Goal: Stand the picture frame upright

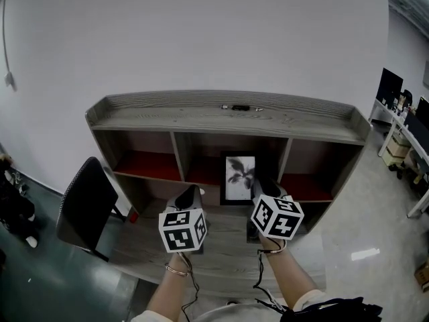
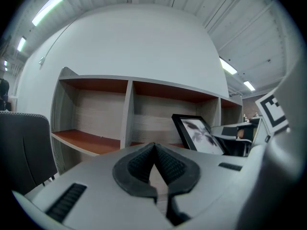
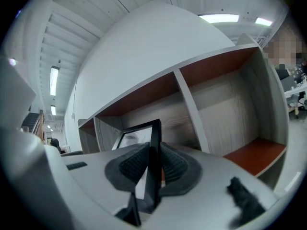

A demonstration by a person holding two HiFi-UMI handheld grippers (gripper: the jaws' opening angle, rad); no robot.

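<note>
A black rectangular picture frame (image 1: 240,178) bearing a grey leaf print is seen standing on its lower edge on the grey wood-grain tabletop (image 1: 221,255), at the mouth of the middle compartment of a grey shelf unit with red-brown boards (image 1: 228,118); in the left gripper view the frame (image 2: 199,134) is shown leaning slightly back. The frame's right edge (image 3: 154,131) is clamped between the ribbed dark pads of the right hand-held gripper (image 3: 152,161), which is held just beside the frame in the head view (image 1: 263,188); the left hand-held gripper (image 2: 154,150) is shown with its jaws together at the tips and nothing between them, held left of the frame and apart from it (image 1: 190,194). A black mesh-backed chair (image 1: 84,206) is seen beside the tabletop's left end.
</note>
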